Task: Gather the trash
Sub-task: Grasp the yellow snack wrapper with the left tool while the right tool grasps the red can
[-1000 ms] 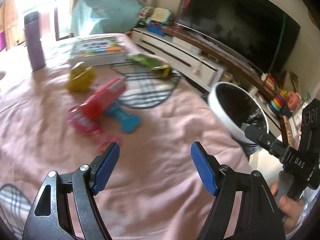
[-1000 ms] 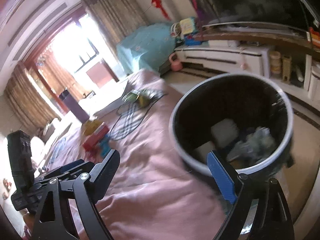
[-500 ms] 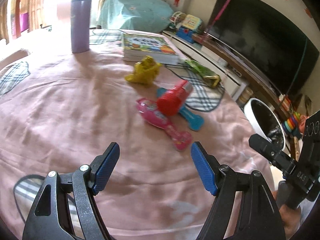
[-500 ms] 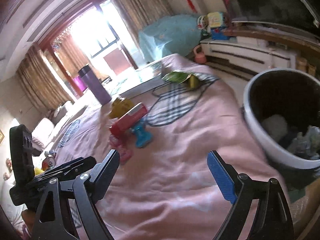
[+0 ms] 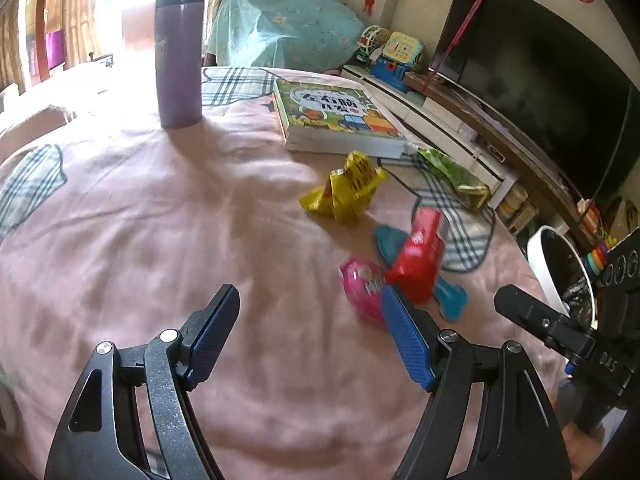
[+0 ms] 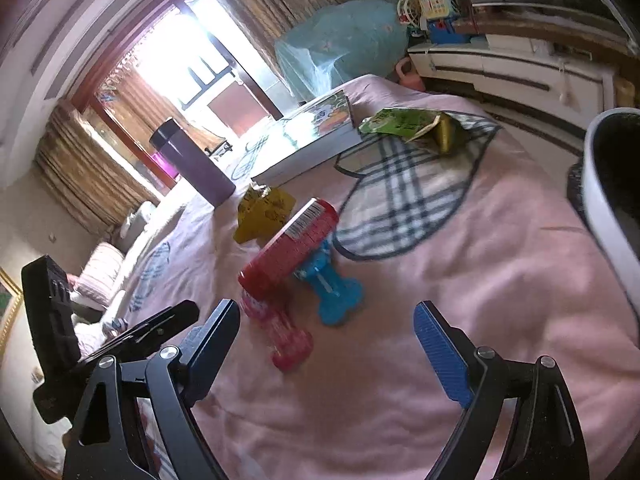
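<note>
Here, book cover Chinese characters, unreadable

Trash bin cut by frame edge, pink wrapper part-hidden behind tool finger, blurred.

A lived-in home, a living room by its furnishings. A large dark television stands on a low white cabinet, with children's toys beside it. Curtains frame a bright window. A picture book and purple flask rest on a pink cloth-covered worktop.
</note>
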`<state>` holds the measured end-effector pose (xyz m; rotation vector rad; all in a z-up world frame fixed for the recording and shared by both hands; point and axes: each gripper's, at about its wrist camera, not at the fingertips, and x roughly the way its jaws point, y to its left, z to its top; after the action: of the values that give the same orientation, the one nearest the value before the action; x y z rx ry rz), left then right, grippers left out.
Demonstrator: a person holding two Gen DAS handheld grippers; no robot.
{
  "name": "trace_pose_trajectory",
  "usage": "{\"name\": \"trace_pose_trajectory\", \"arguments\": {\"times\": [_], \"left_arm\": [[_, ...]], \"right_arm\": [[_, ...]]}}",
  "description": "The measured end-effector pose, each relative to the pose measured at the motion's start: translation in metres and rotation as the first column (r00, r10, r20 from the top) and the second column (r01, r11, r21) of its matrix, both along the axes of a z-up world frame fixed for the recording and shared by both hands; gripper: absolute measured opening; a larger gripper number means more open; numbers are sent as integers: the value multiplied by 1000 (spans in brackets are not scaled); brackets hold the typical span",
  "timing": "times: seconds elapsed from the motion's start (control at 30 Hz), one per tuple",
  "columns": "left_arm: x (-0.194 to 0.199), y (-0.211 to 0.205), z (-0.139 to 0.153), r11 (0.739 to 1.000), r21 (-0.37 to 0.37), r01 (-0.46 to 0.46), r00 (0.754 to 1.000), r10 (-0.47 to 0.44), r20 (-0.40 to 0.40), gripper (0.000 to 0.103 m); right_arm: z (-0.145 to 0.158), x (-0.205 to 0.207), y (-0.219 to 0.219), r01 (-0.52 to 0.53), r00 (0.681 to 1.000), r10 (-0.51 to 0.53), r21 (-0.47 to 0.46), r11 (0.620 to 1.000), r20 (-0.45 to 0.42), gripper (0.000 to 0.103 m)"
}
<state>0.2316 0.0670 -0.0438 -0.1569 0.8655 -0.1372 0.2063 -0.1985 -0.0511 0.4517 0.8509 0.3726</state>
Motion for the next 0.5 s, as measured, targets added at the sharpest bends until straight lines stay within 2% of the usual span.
{"name": "trace_pose_trajectory", "arguments": {"times": [0.17, 0.4, 0.47, 0.5], "left_arm": [[33, -3, 2, 999, 2, 33, 999, -33, 1, 75], [83, -17, -9, 997, 36, 67, 998, -67, -22, 75], [93, -20, -14, 996, 32, 78, 997, -77, -33, 66], [95, -22, -17, 996, 30, 85, 996, -83, -40, 54]], "right_arm": [[-2, 20, 5, -5, 1000, 5, 50, 999, -14, 76], [-13, 51, 7, -2, 998, 8, 91, 996, -62, 66], [-18, 58, 8, -2, 997, 10, 98, 995, -78, 61], [-19, 59, 8, -5, 996, 13, 104, 995, -83, 60]]}}
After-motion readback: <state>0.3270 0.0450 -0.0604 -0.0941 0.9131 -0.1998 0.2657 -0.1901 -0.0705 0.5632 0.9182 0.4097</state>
